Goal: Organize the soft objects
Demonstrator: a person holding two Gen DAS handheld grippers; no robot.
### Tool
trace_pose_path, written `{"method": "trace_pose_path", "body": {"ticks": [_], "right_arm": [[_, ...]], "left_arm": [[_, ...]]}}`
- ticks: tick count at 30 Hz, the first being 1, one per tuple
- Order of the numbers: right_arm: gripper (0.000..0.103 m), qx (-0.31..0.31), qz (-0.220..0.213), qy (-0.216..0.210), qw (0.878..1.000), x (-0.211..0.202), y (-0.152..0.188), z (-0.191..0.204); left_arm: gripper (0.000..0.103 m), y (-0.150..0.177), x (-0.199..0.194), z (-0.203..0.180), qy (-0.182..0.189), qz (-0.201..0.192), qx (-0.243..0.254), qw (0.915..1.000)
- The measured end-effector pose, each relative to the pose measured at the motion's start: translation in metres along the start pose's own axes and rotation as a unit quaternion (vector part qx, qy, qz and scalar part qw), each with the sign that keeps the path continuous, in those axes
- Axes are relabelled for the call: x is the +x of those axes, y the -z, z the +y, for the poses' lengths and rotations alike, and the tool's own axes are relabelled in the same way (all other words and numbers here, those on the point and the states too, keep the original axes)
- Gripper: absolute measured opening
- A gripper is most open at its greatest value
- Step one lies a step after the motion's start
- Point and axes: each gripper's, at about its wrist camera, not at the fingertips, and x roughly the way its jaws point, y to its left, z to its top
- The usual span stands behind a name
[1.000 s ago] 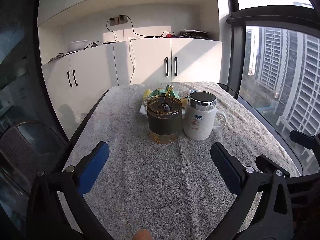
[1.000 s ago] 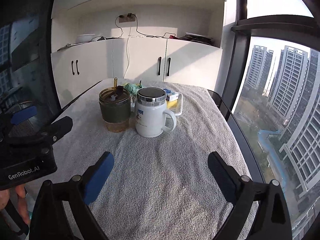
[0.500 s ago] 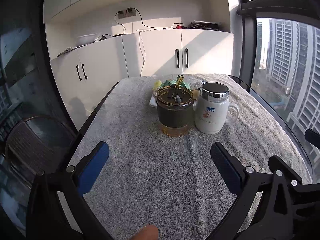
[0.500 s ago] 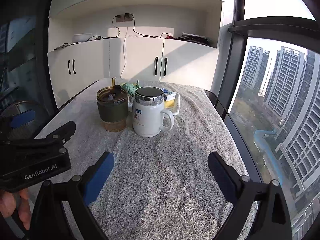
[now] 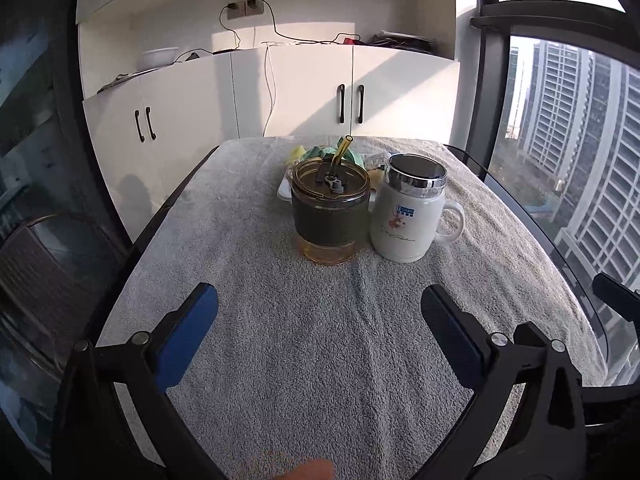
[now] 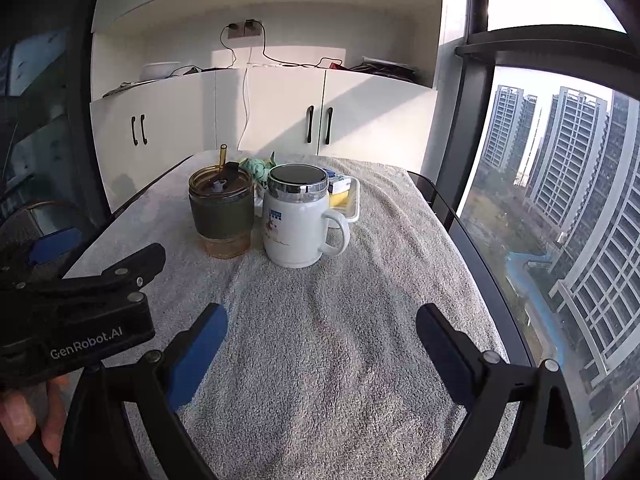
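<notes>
An amber glass cup with a dark sleeve and straw [image 5: 330, 212] [image 6: 221, 210] stands mid-table beside a white lidded mug [image 5: 412, 210] [image 6: 298, 220]. Behind them a white tray [image 6: 355, 204] [image 5: 283, 193] holds soft items: a green cloth [image 6: 256, 167] [image 5: 354, 156] and yellow and blue pieces, mostly hidden by the cups. My left gripper [image 5: 320, 320] is open and empty, short of the cups. My right gripper [image 6: 320, 332] is open and empty, also short of them. The left gripper's body [image 6: 76, 304] shows at the left of the right wrist view.
A grey towel [image 5: 320, 340] [image 6: 320, 360] covers the table. White cabinets [image 5: 280, 92] stand behind it. A large window [image 6: 560, 200] runs along the right edge, and a dark chair [image 5: 44, 272] stands at the left.
Both grippers have shifted slightly, and the cups now sit a little nearer and more central in the views. Both grippers stay open and empty.
</notes>
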Motion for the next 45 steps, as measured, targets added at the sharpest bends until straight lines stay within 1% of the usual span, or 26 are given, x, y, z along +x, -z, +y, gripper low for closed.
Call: {"method": "trace_pose_path", "body": {"ticks": [2, 4, 27, 45], "right_arm": [[0.097, 0.001, 0.001, 0.003, 1.000, 0.0005, 0.0002, -0.0004], [0.097, 0.002, 0.001, 0.004, 1.000, 0.0010, -0.0001, -0.0013], [0.097, 0.002, -0.001, 0.010, 1.000, 0.0086, -0.0038, -0.0069], [0.097, 0.001, -0.005, 0.011, 1.000, 0.0093, -0.0057, -0.0082]], "left_arm": [[0.103, -0.0014, 0.0014, -0.0029, 0.006, 0.000, 0.003, 1.0000], [0.103, -0.0019, 0.0033, -0.0065, 0.001, 0.000, 0.009, 1.0000], [0.103, -0.0075, 0.0084, -0.0065, 0.008, -0.001, 0.002, 1.0000], [0.103, -0.0105, 0.0099, -0.0045, 0.002, -0.001, 0.005, 1.0000]]}}
